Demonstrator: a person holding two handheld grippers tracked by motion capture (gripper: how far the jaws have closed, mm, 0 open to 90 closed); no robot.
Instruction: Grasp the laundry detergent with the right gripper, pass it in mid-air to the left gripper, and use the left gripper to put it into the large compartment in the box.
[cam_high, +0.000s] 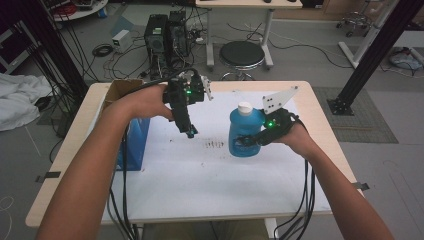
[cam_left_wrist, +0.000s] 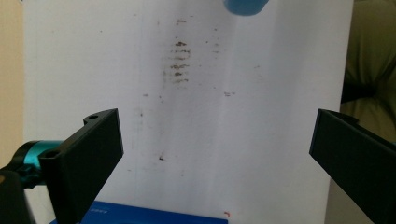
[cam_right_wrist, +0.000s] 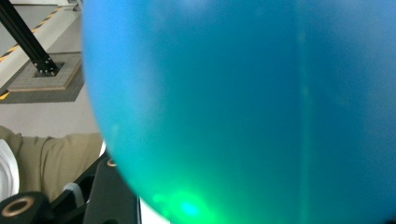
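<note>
Forearms: both come in from the near edge of the table (cam_high: 60, 165), one to each side of the white sheet (cam_high: 210, 170) that covers most of its top.
Right gripper (cam_high: 250, 141): low over the right half of the sheet, pressed against the lower body of the blue bottle (cam_high: 245, 132); its own view has the blue wall right up against the lens, with one black jaw showing below it on the left. Whether the jaws are clamped on the bottle or only set around it, I cannot tell.
Blue bottle: upright on the sheet, right of the table's middle, white cap (cam_high: 244, 106) on top, long axis vertical.
Left gripper (cam_high: 190, 131): held up above the sheet, left of the bottle and apart from it, tips tilted down toward the table's middle. Its jaws stand wide apart with nothing between them.
Left gripper view: looks down on the sheet and a patch of brown smudges (cam_left_wrist: 180, 58); the bottle's blue base sits at the top edge, ahead of the jaws.
Blue box (cam_high: 134, 142): stands near the left edge of the table, under the left forearm.
Key relation: the bottle lies to the right of the empty left gripper; the right hand is the nearer and already on it.
Judgement: the cap is free and reachable from above by the left gripper.
</note>
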